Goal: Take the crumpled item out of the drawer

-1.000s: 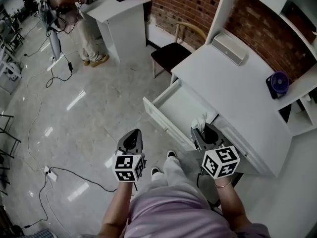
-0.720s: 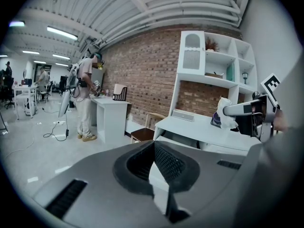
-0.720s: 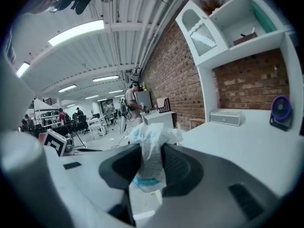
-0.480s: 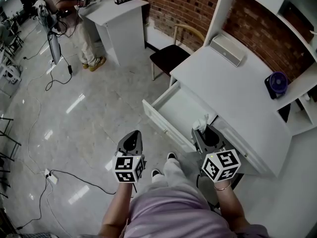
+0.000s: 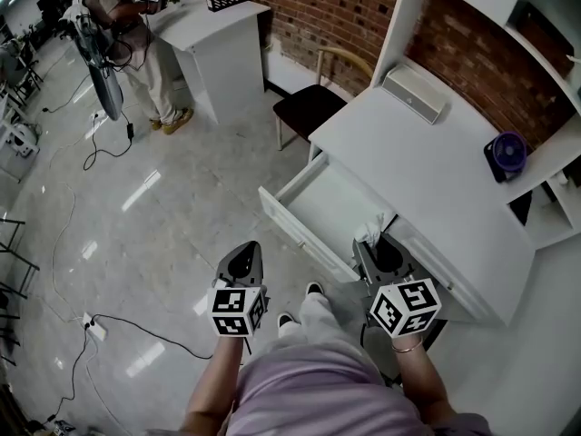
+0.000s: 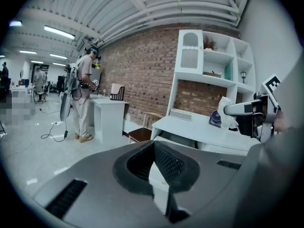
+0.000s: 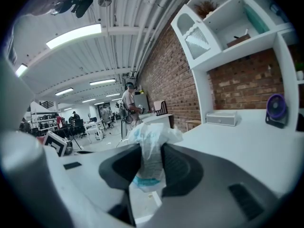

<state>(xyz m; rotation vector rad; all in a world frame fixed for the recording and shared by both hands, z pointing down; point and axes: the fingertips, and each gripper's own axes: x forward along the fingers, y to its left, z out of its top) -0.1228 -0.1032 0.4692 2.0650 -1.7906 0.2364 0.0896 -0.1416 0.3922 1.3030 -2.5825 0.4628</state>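
The crumpled item is a wad of white paper with pale blue print. It sticks up from between the pads of my right gripper, which is shut on it. The wad hangs just above the near right corner of the open white drawer. In the right gripper view the crumpled paper fills the gap between the jaws of the right gripper. My left gripper hovers over the floor left of the drawer, shut and holding nothing. In its own view the left gripper points at the desk, and the paper wad shows at the right.
The drawer belongs to a white desk with a white box and a purple fan on top. A black-seated chair stands beyond the drawer. A person stands by a second white table. Cables lie on the floor.
My right gripper, with the crumpled paper in it, has drawn slightly back towards me, away from the drawer. The left gripper has barely moved. The person at the far table has shifted.
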